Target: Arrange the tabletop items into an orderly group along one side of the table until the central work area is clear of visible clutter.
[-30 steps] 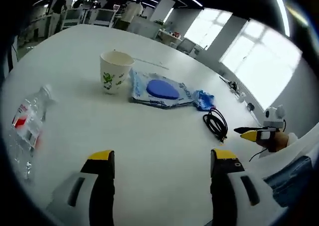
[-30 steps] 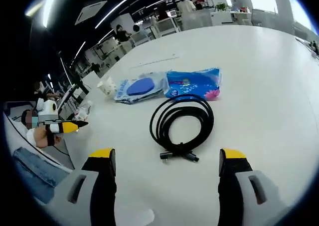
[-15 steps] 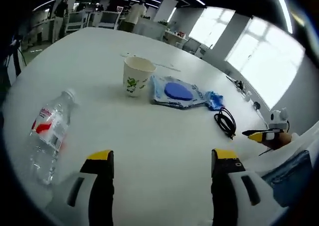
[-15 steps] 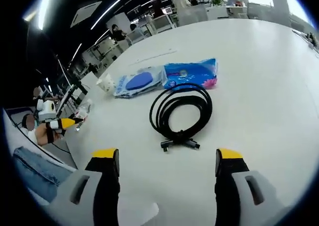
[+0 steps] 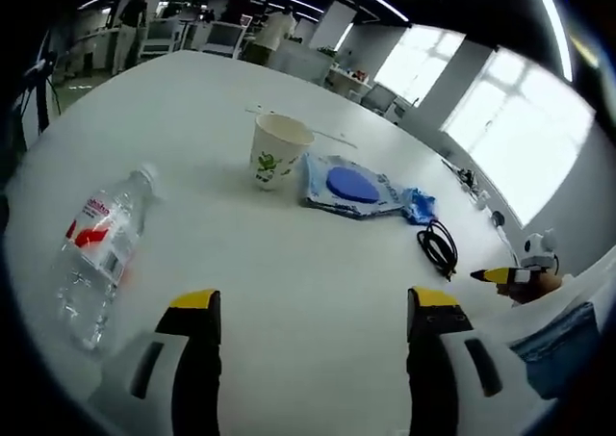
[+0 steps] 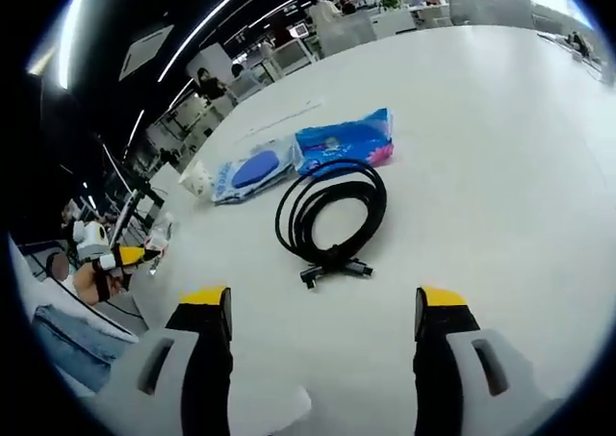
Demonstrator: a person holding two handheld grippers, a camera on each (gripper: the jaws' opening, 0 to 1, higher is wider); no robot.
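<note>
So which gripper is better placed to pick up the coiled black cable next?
Probably the right gripper: the coiled black cable lies just ahead between its open jaws. From the left gripper it sits far off to the right.

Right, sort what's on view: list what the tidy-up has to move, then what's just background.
To move:
bottle, lying on its side
paper cup, upright
clear packet with blue disc
blue pack
coiled cable

Background:
table
desks and chairs beyond it
windows
</note>
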